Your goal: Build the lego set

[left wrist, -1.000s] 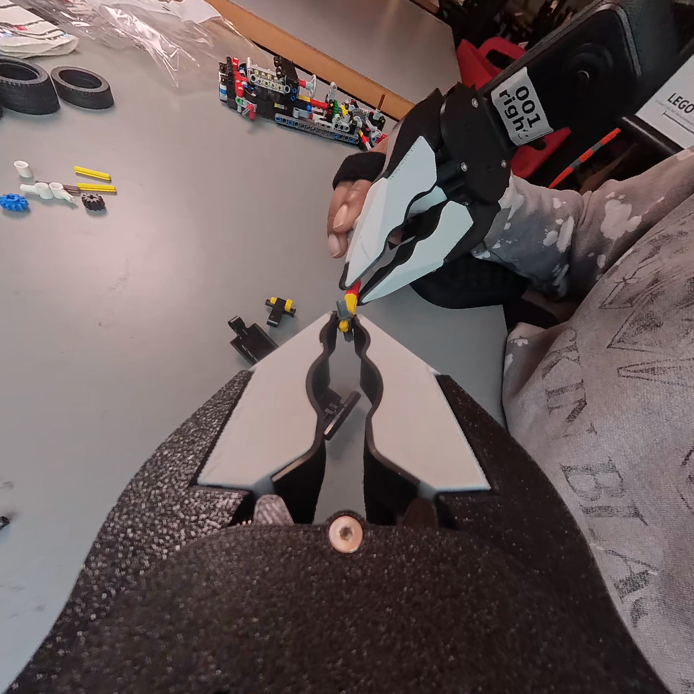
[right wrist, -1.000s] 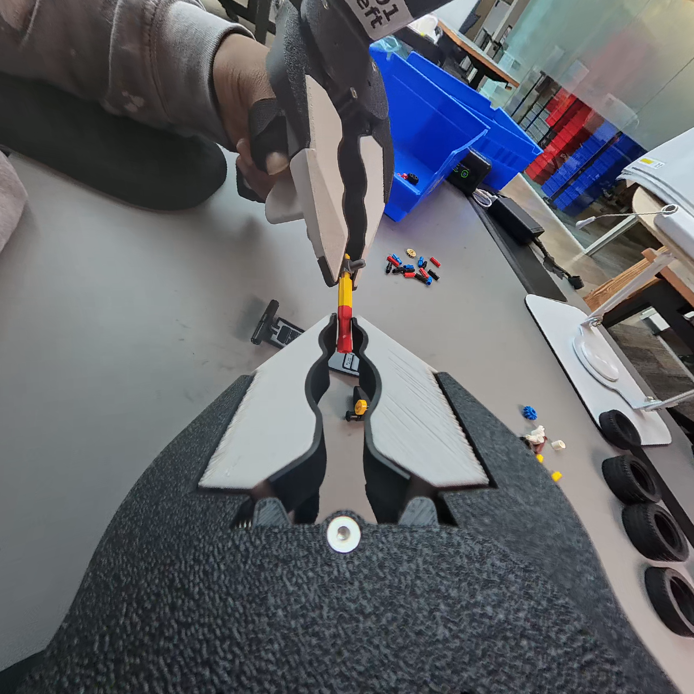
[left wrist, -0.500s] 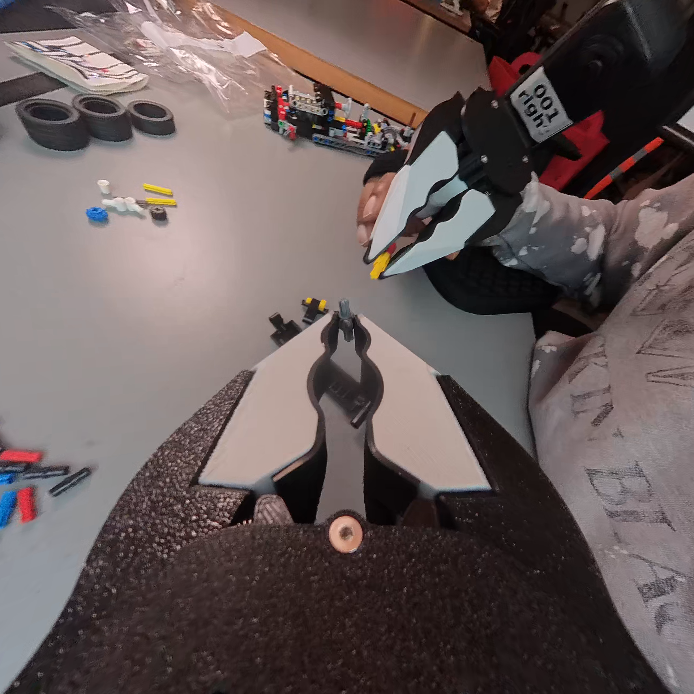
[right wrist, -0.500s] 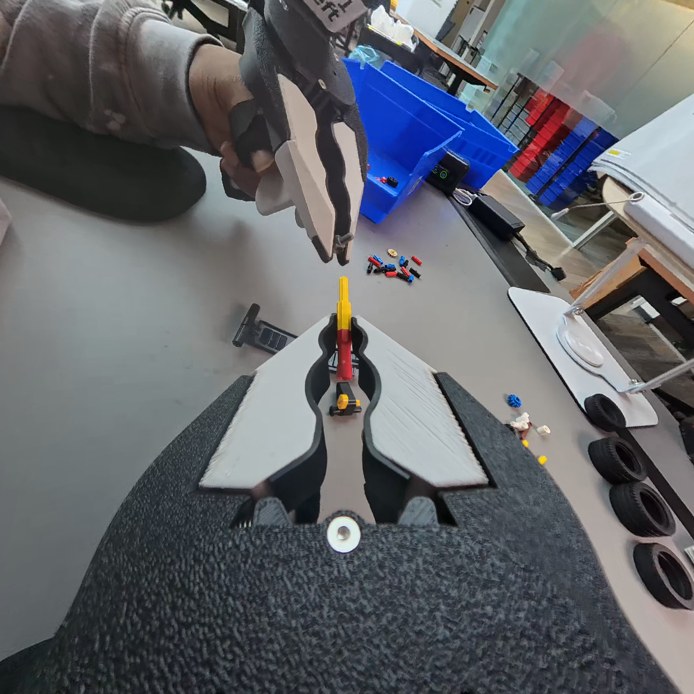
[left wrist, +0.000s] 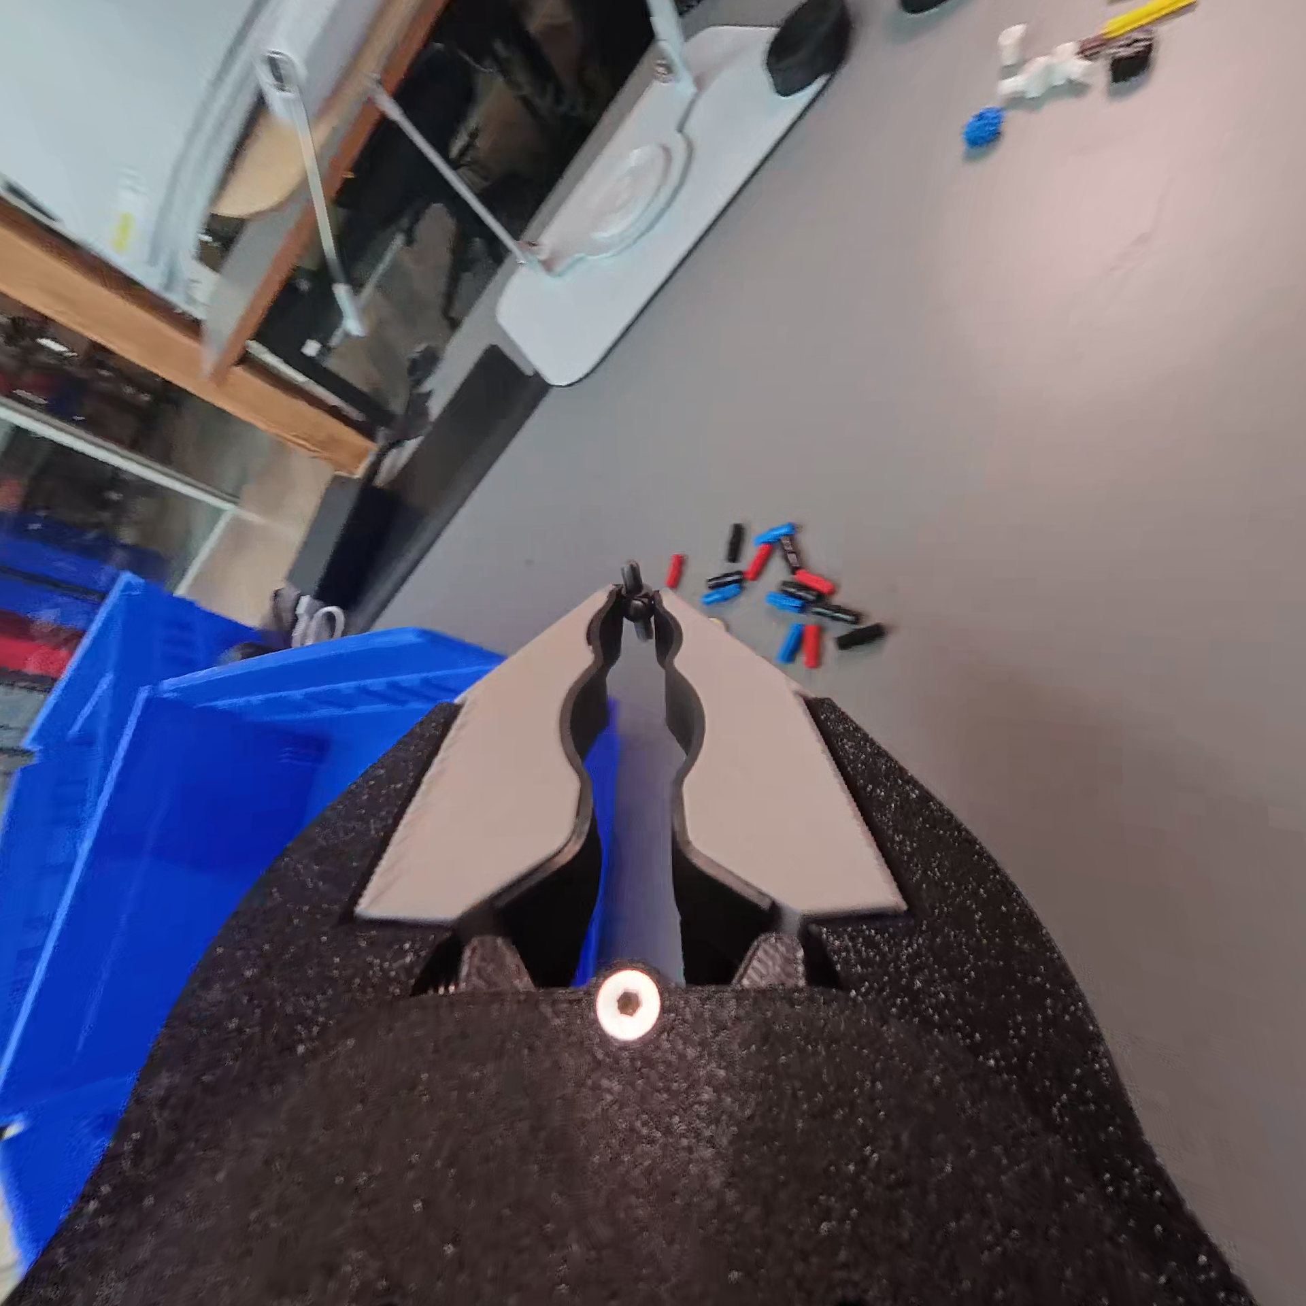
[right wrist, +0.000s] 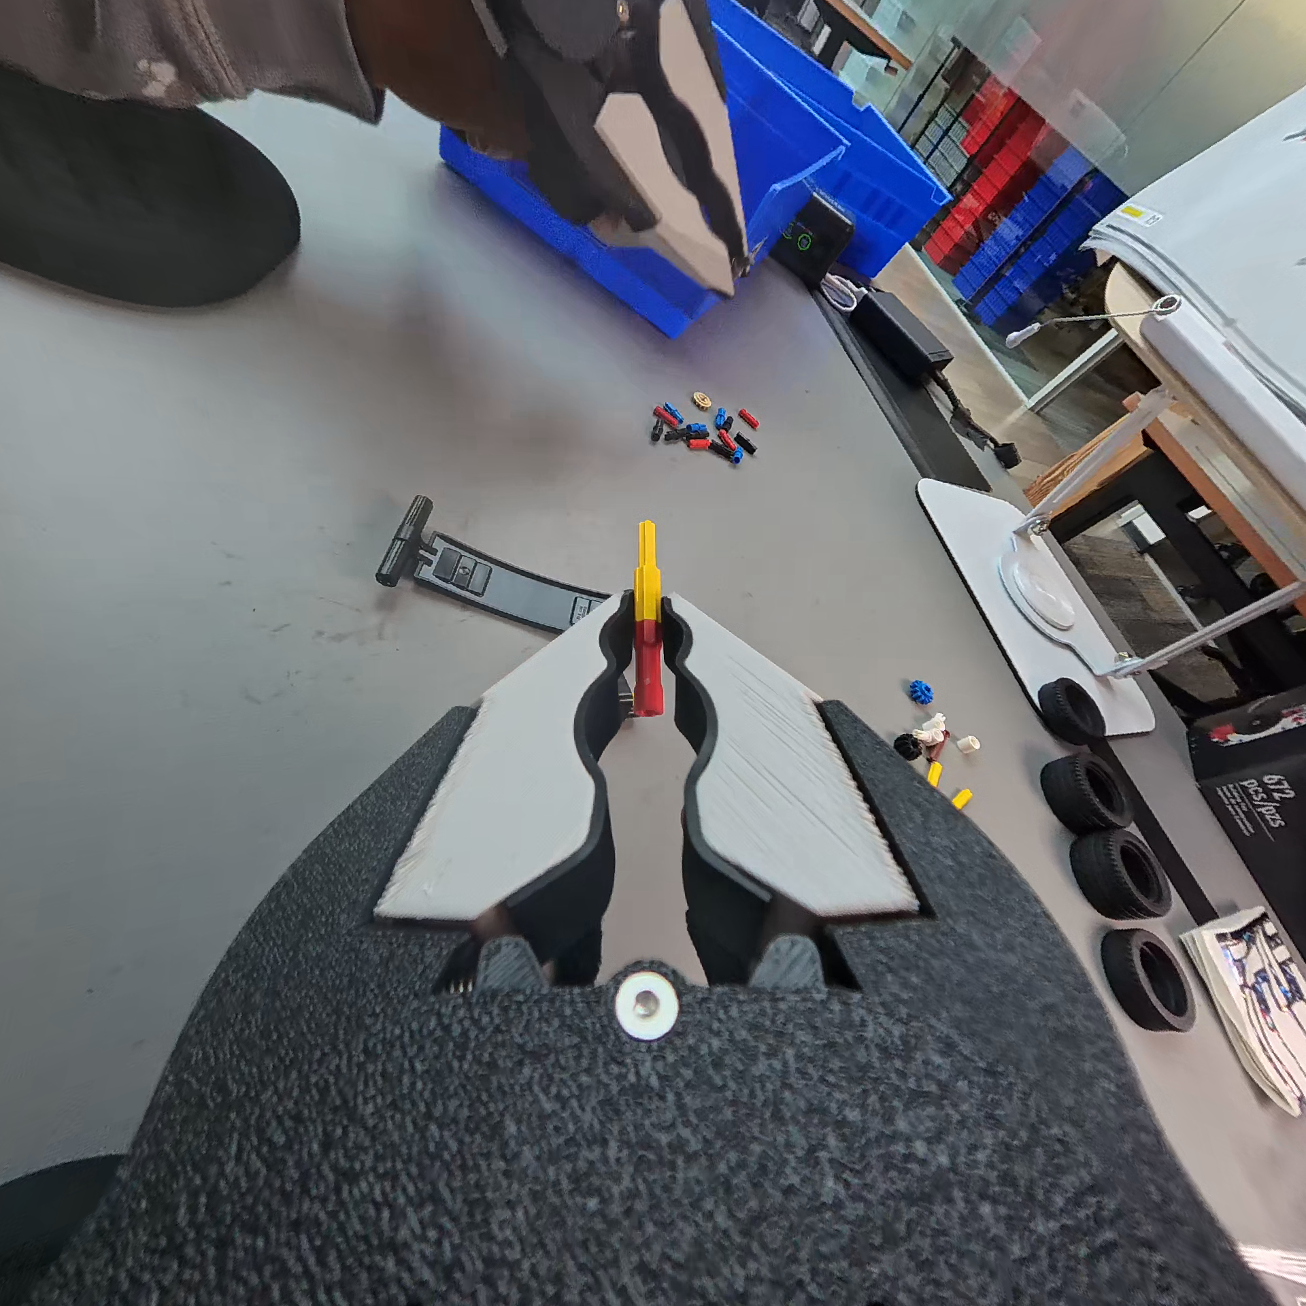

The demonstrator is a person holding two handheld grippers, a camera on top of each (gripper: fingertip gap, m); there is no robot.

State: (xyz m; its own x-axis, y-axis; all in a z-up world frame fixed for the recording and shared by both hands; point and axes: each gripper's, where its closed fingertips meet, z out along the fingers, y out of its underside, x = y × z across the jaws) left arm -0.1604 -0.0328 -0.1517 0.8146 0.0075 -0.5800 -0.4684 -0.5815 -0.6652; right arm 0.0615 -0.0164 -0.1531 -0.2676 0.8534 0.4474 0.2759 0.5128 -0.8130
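Both grippers look alike. The left gripper (left wrist: 631, 613) has a rough, speckled black body, one silver hex screw (left wrist: 627, 1003) set in its middle, and two flat pale-grey fingers (left wrist: 495, 791) edged in wavy black rubber. The right gripper (right wrist: 646, 608) matches, with a screw (right wrist: 646, 1005) and ridged grey fingers (right wrist: 784, 791). A grey, pale-spotted sleeve (right wrist: 177, 49) covers the arm.

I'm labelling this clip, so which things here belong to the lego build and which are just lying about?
In use: red and yellow axle piece in right gripper; small dark piece in left gripper; loose pins; tyres.

Lying about: blue bin; power brick.
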